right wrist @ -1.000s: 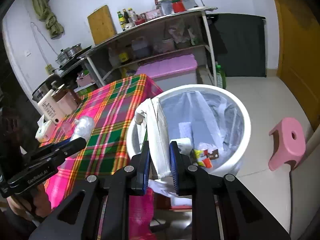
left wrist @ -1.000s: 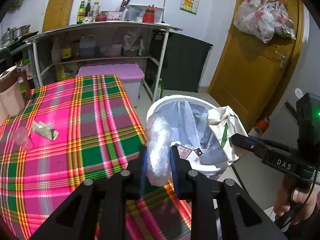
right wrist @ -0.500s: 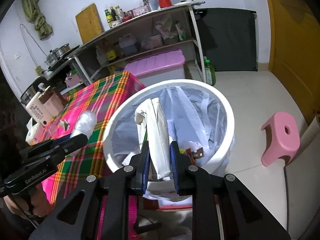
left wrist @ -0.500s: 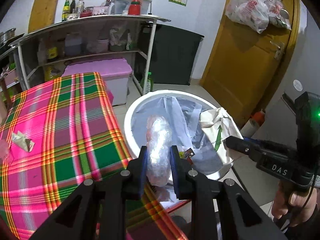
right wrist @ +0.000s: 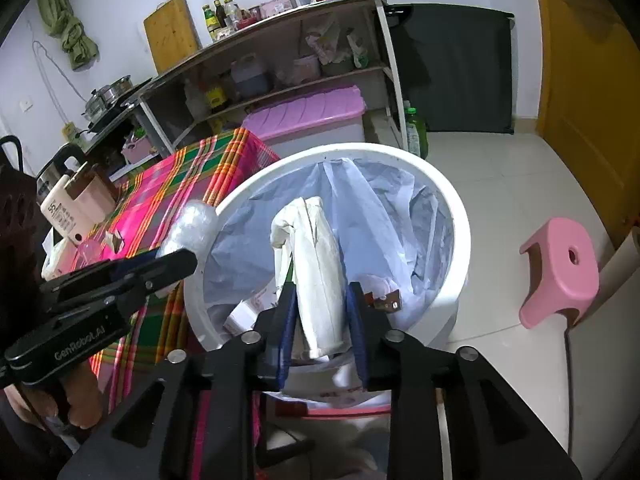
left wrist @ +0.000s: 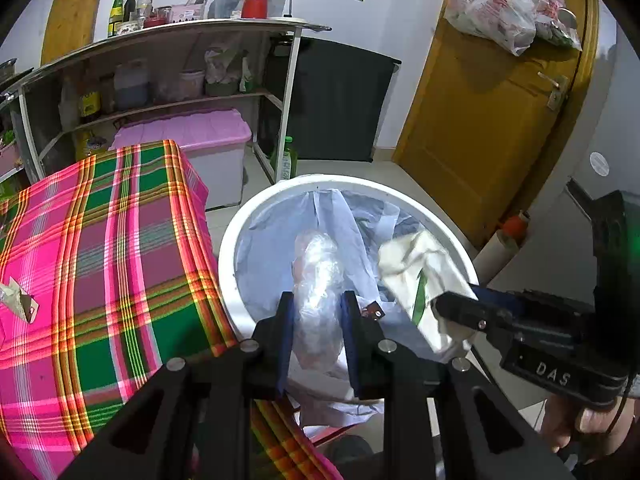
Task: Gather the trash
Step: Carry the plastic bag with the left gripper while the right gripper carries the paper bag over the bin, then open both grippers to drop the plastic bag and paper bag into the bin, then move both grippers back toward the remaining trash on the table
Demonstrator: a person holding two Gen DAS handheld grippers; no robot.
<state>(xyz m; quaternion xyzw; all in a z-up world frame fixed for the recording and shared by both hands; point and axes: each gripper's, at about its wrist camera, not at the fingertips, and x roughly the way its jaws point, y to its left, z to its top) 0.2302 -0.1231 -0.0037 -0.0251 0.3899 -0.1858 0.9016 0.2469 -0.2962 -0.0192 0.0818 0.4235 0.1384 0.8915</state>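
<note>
Two hand-held grippers hang over a white bin (left wrist: 226, 248) lined with a pale blue bag beside a counter (left wrist: 100, 248) draped in pink-and-green plaid cloth. The left gripper (left wrist: 317, 312) carries a crumpled wad of clear plastic wrap (left wrist: 318, 280), which fills the gap between its jaws; they have just eased apart a little, and the wrap sits between the pads over the bin's mouth. The right gripper (right wrist: 320, 312) has a folded white paper bag (right wrist: 316, 256) between its jaws, which have just been opening; the bag stands loosely in the widened gap above the liner, and whether the pads still press on it cannot be told.

The job looks well advanced but not finished. Scraps already lie at the bottom of the bin, among them a small dark wrapper (right wrist: 384, 302), and both pieces now in hand appear ready to drop. At least one crumpled scrap (left wrist: 18, 300) remains on the cloth near its left edge, so a further trip seems likely.

Much of the bin's floor is hidden behind the grippers and their loads. The near side of the counter is cut off by the frame, and a small pinkish object (right wrist: 90, 250) by the scrap is too blurred to identify
</note>
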